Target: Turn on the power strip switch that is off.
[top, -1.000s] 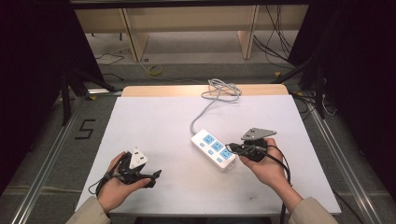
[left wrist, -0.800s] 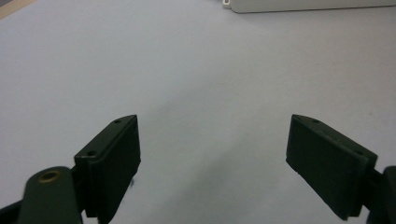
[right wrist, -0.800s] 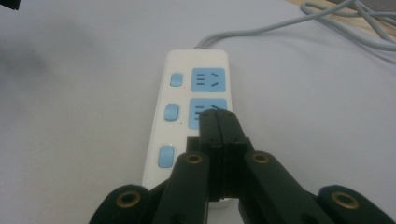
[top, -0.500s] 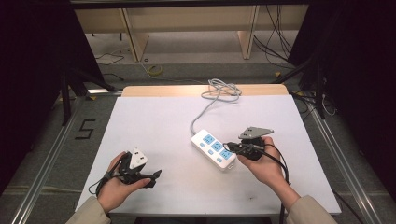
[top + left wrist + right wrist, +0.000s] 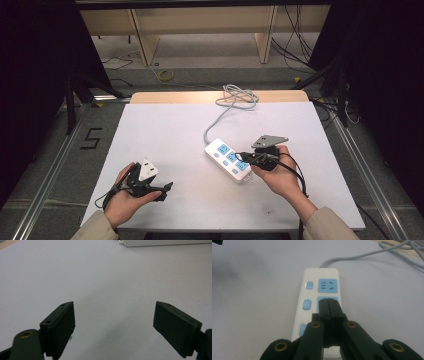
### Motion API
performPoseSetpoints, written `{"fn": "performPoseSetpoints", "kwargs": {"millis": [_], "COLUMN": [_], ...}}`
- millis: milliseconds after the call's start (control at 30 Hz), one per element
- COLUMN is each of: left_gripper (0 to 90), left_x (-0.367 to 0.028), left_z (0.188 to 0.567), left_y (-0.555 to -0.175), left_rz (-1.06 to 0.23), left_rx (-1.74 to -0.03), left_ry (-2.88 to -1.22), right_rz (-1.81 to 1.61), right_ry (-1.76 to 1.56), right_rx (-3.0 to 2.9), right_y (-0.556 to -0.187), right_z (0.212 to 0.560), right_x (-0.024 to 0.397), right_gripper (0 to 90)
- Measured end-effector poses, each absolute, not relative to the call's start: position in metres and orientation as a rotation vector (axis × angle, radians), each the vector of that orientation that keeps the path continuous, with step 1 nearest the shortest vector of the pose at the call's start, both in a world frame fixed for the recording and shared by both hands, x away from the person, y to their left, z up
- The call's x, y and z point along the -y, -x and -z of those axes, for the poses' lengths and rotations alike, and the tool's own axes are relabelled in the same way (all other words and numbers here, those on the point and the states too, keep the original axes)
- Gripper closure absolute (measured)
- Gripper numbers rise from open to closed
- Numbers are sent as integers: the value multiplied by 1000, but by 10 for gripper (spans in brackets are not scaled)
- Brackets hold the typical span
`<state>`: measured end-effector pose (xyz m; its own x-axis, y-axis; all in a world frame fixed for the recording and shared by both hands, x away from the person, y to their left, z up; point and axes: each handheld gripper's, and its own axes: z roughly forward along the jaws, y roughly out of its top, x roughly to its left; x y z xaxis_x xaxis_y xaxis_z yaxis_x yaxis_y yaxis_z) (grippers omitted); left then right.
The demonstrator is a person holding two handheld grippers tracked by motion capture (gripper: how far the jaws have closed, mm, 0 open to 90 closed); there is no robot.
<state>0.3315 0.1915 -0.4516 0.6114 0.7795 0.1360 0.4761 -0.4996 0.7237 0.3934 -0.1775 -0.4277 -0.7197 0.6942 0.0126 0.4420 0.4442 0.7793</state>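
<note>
White power strip [image 5: 228,160] lies slantwise near the middle of the table [image 5: 165,130], its cord [image 5: 220,117] running off to a coil at the far edge. Right gripper [image 5: 246,158] sits low over the strip's near half, jaws pressed together with nothing between them. That closed tip makes a narrow poker, which fits pressing one of the small blue switches [image 5: 307,304] down the strip's side rather than gripping anything (my reading, not a sure thing). In the right gripper view the joined tips [image 5: 328,305] lie over the middle blue socket [image 5: 328,299], just beside the middle switch; whether they actually touch the plastic I can't tell from this angle. A tiny red dot glows near the far switch [image 5: 309,285], likely an indicator.

Left gripper [image 5: 165,187] rests on the table near the person's side, well apart from the strip, jaws wide apart and empty. It looks parked, out of the way.
</note>
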Motion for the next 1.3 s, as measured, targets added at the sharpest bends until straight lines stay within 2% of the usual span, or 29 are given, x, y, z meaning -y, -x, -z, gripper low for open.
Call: {"fn": "performPoseSetpoints", "kwargs": {"millis": [1300], "left_gripper": [175], "left_x": [-192], "left_z": [452], "left_y": [-331], "left_rz": [-603], "left_rx": [-979], "left_ry": [-2189], "right_rz": [-1145], "right_ry": [-955], "right_rx": [-2414], "right_y": [-400], "right_z": [428], "right_x": [165], "right_gripper": [900]}}
